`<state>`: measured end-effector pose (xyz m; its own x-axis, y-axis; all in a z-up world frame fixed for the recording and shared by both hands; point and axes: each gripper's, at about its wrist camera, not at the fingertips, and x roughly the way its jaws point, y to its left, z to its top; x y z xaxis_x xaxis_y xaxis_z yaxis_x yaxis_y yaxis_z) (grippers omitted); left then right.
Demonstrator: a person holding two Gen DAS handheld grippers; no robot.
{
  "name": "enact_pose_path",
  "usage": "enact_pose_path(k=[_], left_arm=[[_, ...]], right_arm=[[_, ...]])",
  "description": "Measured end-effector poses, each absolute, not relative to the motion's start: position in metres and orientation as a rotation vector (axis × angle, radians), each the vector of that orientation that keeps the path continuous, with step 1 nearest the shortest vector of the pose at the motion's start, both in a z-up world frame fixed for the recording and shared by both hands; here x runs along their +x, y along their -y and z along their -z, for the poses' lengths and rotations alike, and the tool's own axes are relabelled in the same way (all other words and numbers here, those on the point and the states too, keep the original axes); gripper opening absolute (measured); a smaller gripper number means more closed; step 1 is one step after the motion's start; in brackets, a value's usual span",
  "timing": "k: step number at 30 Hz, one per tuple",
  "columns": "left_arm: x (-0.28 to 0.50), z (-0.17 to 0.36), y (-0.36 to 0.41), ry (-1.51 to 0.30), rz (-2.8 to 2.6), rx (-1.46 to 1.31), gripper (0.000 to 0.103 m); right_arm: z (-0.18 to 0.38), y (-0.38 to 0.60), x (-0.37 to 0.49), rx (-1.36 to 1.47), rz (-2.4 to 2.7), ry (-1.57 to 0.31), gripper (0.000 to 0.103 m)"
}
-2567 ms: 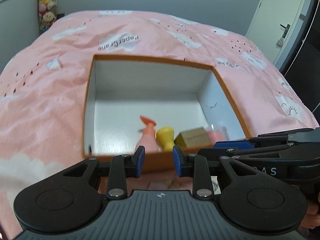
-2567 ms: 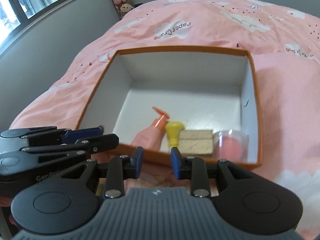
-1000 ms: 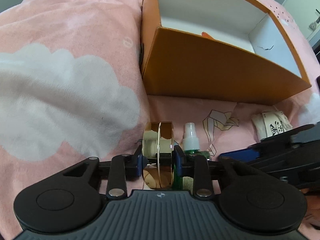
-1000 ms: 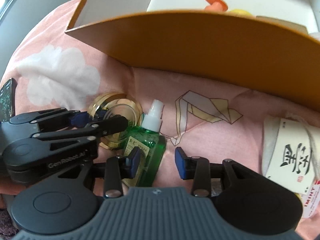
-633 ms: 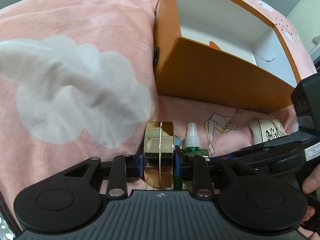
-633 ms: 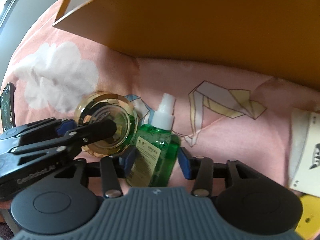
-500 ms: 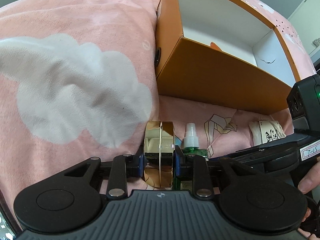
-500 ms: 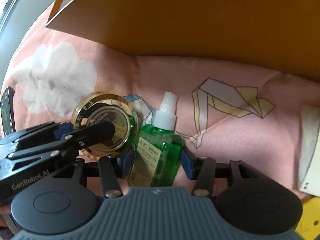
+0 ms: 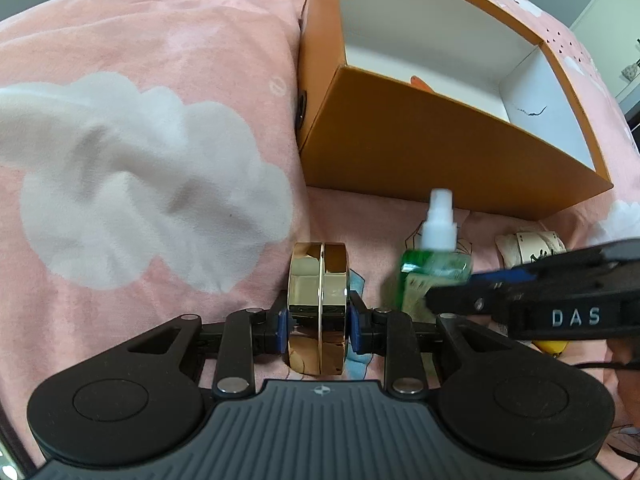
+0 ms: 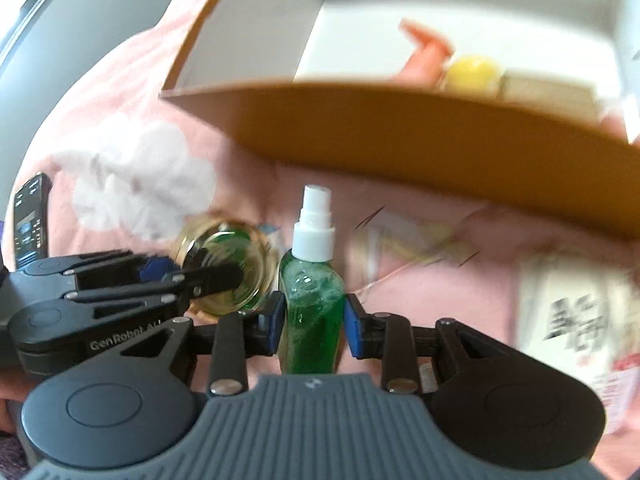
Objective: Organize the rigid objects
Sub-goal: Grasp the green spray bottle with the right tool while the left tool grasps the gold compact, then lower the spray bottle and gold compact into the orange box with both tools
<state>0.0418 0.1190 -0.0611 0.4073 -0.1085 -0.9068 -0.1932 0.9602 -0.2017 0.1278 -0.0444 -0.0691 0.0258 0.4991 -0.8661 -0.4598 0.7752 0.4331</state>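
A: Beside the orange cardboard box [image 9: 440, 152], on the pink bed cover [image 9: 140, 92]: left claw [image 9: 318, 326] pinching round gold compact [image 9: 319, 304]; right claw [image 10: 313, 325], just closing, clamps green spray bottle [image 10: 312, 304].

B: Risks?

A: Smooth compact slipping; either item clipping the box wall.

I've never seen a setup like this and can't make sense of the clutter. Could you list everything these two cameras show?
Cardboard box: one, orange outside, white inside, open, on the bed.
Round gold metal tin: one, on edge between the left gripper's pads.
Green spray bottle, white nozzle: one, between the right gripper's pads.
Pink spray bottle: one, inside the box.
Yellow rounded item: one, inside the box, blurred.
Tan block: one, inside the box.
White printed packet: one, on the bed right of the bottle.
Dark phone-like slab: one, far left.
Pink cloud-print bedspread: one, under everything.
Left gripper: black, blue pads.
Right gripper: black, blue pads.
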Motion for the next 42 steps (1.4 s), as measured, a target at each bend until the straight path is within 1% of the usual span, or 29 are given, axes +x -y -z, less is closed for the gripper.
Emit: enact_pose_path(k=[3,7,13,17,21,31,37,39,42], left_arm=[[0.046,0.065,-0.118,-1.161,-0.055,-0.300,0.032],[0.048,0.069,-0.119,-1.159,-0.058,-0.320,0.032],[0.047,0.063,-0.113,-1.138,-0.057,-0.296,0.031],[0.037,0.045,-0.112,-1.088,-0.046,-0.292,0.031],[0.031,0.017,-0.107,-1.018,-0.009,-0.285,0.031],[0.040,-0.054,-0.112,-0.853,0.055,-0.262,0.031],[0.088,-0.069,-0.107,-0.832,0.080,-0.245,0.031],[0.105,-0.066,-0.104,-0.846,0.079,-0.219,0.031],[0.128,-0.052,-0.101,-0.908,0.068,-0.185,0.031]], right_arm=[[0.072,0.041,0.131,-0.025,-0.703,-1.348,0.031],[0.089,0.037,0.137,0.029,-0.708,-1.390,0.031],[0.089,0.051,0.141,0.074,-0.719,-1.388,0.030],[0.070,0.046,0.130,0.040,-0.739,-1.320,0.029],[0.039,0.052,0.124,0.005,-0.760,-1.230,0.029],[-0.036,0.087,0.124,0.054,-0.825,-1.064,0.029],[-0.064,0.102,0.156,0.158,-0.791,-0.969,0.029],[-0.064,0.103,0.172,0.188,-0.766,-0.959,0.029],[-0.051,0.101,0.200,0.214,-0.744,-0.990,0.029]])
